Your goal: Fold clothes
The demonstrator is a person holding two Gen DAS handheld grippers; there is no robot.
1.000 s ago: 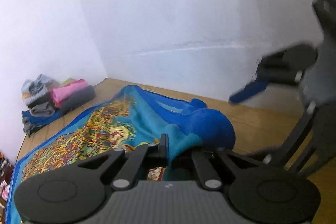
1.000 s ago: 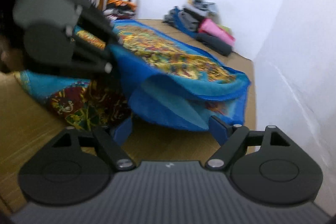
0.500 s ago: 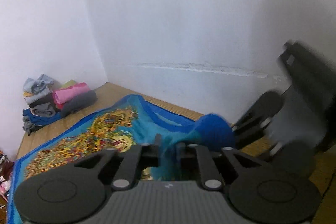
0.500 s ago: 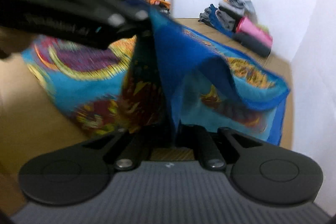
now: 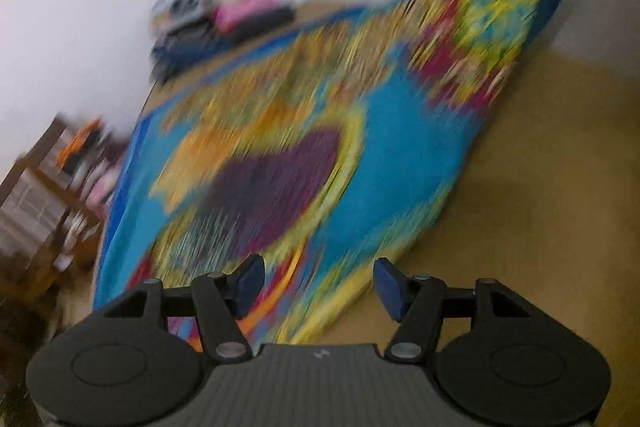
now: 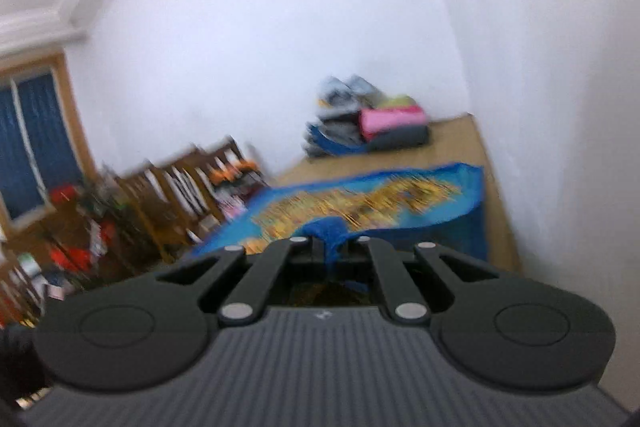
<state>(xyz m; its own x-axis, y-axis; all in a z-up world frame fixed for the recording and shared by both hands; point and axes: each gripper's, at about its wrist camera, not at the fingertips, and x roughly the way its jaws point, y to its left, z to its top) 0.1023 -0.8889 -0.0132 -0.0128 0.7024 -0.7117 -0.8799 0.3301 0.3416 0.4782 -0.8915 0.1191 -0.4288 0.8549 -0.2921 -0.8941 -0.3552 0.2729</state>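
Note:
A large blue cloth with a yellow, red and purple print (image 5: 304, 147) lies spread over the wooden table (image 5: 540, 207); one corner is lifted up toward the top right of the left wrist view. My left gripper (image 5: 316, 285) hovers over the cloth's near edge, its jaws opening, with nothing pinched between the blue pads. In the right wrist view my right gripper (image 6: 330, 245) is shut on a bunched blue corner of the cloth (image 6: 326, 231), held up above the rest of the cloth (image 6: 360, 203).
A pile of folded clothes (image 6: 368, 125), pink and grey among them, sits in the table's far corner against the white walls. Wooden chairs and clutter (image 6: 172, 195) stand beyond the table's left side. A window (image 6: 28, 147) is at far left.
The left gripper let go of the blue corner, opened and swung down over the spread cloth. The right gripper closed on that corner and lifted it up.

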